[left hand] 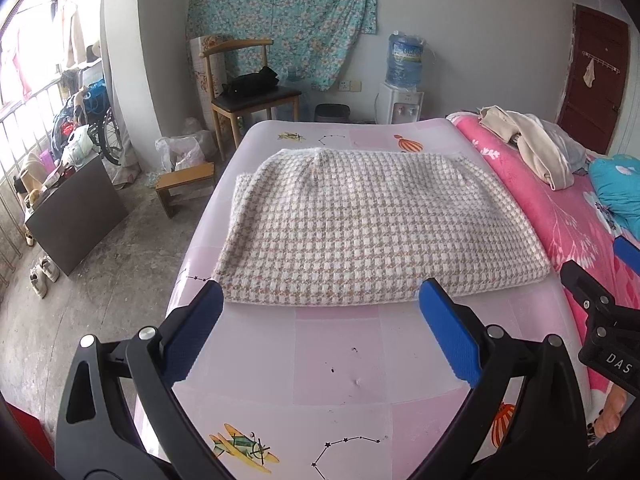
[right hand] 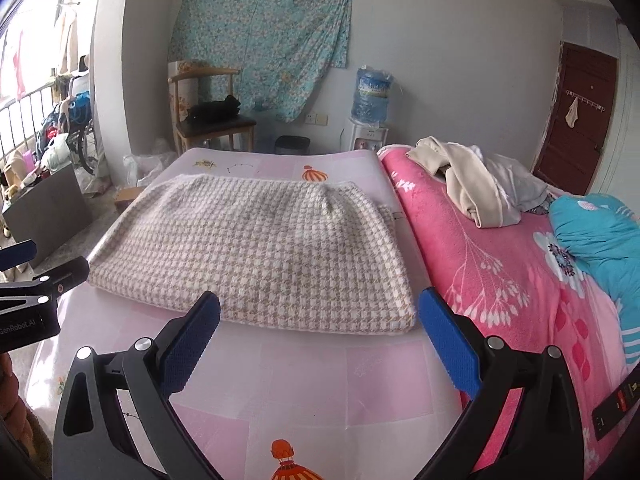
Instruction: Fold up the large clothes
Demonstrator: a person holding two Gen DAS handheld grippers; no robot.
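A beige-and-white houndstooth garment (left hand: 372, 228) lies folded into a flat rectangle on the pink patterned mat (left hand: 336, 360); it also shows in the right wrist view (right hand: 260, 252). My left gripper (left hand: 320, 300) is open and empty, its blue pads just short of the garment's near edge. My right gripper (right hand: 320, 308) is open and empty, facing the garment's near right corner. The right gripper shows at the right edge of the left wrist view (left hand: 600, 304). The left gripper shows at the left edge of the right wrist view (right hand: 36, 280).
A pink floral blanket (right hand: 500, 280) covers the bed to the right, with a heap of beige and grey clothes (right hand: 472, 184) and a teal pillow (right hand: 600, 232). A wooden chair (left hand: 248, 92), a small stool (left hand: 184, 188) and a water dispenser (left hand: 404, 88) stand beyond the mat.
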